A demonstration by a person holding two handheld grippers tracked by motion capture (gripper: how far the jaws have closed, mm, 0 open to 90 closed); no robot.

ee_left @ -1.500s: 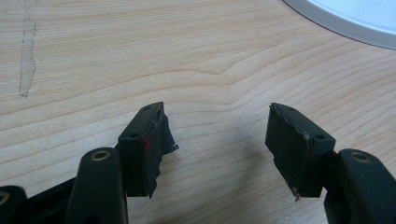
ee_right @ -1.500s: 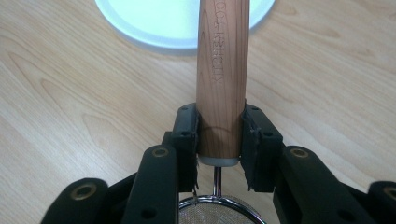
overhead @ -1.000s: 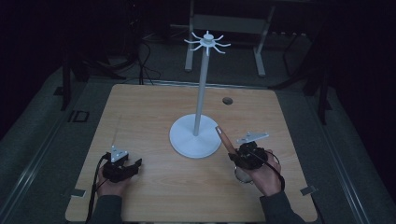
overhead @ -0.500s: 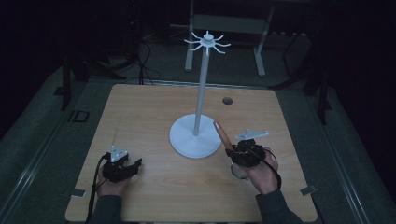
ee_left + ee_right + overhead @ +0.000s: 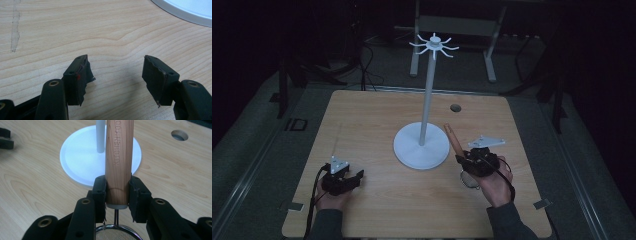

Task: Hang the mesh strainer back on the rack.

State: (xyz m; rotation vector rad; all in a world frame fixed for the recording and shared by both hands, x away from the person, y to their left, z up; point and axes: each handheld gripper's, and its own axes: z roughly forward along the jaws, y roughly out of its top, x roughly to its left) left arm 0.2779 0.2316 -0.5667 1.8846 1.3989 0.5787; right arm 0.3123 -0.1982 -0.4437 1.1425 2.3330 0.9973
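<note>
Strainer (image 5: pixel 117 233) hangs in the right gripper (image 5: pixel 117 195), jaws clamped on its wooden handle (image 5: pixel 118 162), whose long axis points toward the white hook stand (image 5: pixel 426 100) just beyond, while the left gripper (image 5: pixel 116 75) (jaws wide, empty) rests on the worktop (image 5: pixel 372 120).

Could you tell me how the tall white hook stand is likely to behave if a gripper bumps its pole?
The hook stand is tall and thin with its hooks high up, so a push there might rock it. Its wide round base lies flat on the table, which probably resists tipping; it may slide instead.
</note>
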